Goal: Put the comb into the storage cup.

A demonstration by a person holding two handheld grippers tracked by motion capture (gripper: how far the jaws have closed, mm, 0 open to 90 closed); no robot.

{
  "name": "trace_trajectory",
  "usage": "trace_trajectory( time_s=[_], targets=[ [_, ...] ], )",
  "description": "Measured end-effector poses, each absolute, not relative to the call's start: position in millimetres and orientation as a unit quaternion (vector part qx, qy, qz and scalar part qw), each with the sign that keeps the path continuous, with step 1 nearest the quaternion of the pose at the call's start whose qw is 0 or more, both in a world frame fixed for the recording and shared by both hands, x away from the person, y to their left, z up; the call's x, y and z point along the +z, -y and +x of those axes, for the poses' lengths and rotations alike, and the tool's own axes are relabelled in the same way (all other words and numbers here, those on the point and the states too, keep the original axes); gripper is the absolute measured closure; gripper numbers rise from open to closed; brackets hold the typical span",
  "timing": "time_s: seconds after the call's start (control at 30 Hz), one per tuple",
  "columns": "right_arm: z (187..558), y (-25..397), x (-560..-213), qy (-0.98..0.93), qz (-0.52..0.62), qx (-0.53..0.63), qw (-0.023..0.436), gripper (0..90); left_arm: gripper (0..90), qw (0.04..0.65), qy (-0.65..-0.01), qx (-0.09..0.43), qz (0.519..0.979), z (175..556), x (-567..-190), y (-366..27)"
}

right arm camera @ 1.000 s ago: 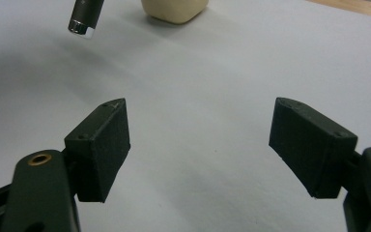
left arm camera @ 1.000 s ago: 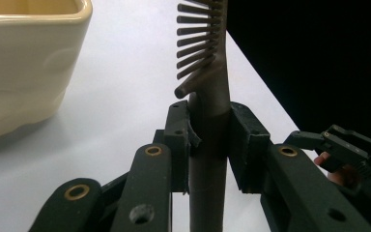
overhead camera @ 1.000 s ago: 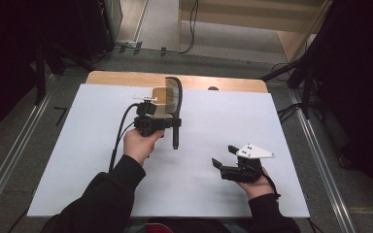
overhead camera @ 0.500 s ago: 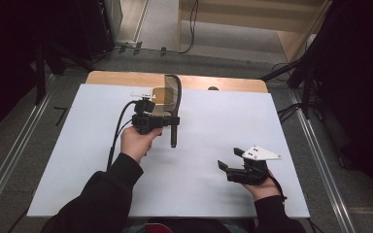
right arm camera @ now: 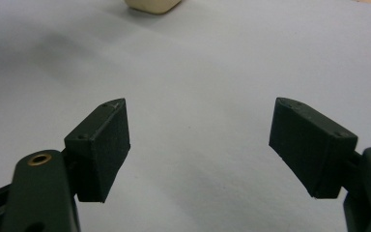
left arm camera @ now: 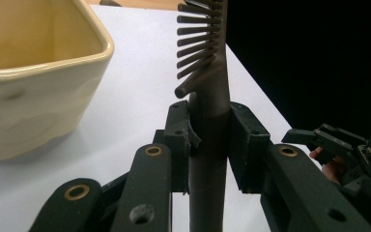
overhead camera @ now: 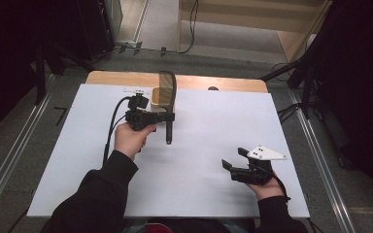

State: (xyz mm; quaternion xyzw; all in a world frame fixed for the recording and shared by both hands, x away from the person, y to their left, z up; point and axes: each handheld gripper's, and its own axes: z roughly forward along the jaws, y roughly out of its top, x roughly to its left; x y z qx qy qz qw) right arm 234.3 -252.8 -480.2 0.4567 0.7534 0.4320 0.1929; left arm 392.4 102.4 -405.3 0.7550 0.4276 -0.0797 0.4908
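A dark comb stands upright, its teeth beside a cream square cup at the far middle of the white sheet. My left gripper is shut on the comb's handle, whose end hangs free below the jaws. In the left gripper view the handle sits clamped between both pads, with the teeth above and the cup to the left. My right gripper rests low at the near right, open, with nothing between its jaws. The right gripper view has the jaws wide apart over bare sheet.
The white sheet covers most of a wooden table, whose far edge shows bare. A small dark spot sits on that wood strip. Metal rails run along both sides; cables lie on the floor beyond.
My left gripper has carried the comb slightly left and away, closer to the cup. My right gripper has drifted a little to the right and nearer the front edge, still open.
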Motion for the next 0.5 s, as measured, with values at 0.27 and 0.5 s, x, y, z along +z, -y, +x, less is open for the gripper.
trace_trajectory(
  time_s=[0.27, 0.5],
  targets=[
    [234.5, 253.4, -480.5, -0.753, 0.457, 0.432, 0.192, 20.5, 72.6, 0.492, -0.43, -0.071, 0.754, 394.9, -400.0, -112.4],
    [234.8, 253.3, -480.6, -0.753, 0.458, 0.431, 0.193, 20.5, 72.5, 0.491, -0.431, -0.063, 0.755, 397.9, -396.2, -121.7]
  ],
)
